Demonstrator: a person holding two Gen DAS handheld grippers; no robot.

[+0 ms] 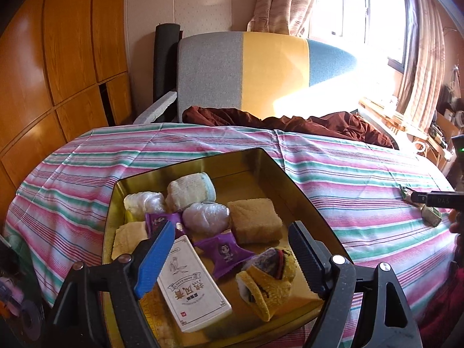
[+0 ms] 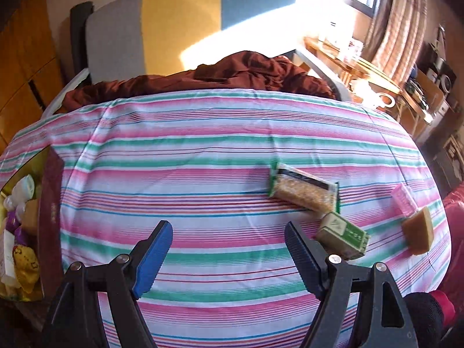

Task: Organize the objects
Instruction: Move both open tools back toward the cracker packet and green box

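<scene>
The left hand-held gripper point(image 1: 232, 256) is held with its jaws spread wide, nothing being gripped between them. One blue-padded finger point(image 1: 155, 261) is seen on the left of its view and one black ridged finger point(image 1: 307, 258) on the right. The right hand-held gripper point(image 2: 229, 256) is likewise held with its jaws wide apart and nothing clasped, a blue-padded finger point(image 2: 153, 258) and a dark ridged finger point(image 2: 303, 256) being shown. Both are tilted downward.
</scene>
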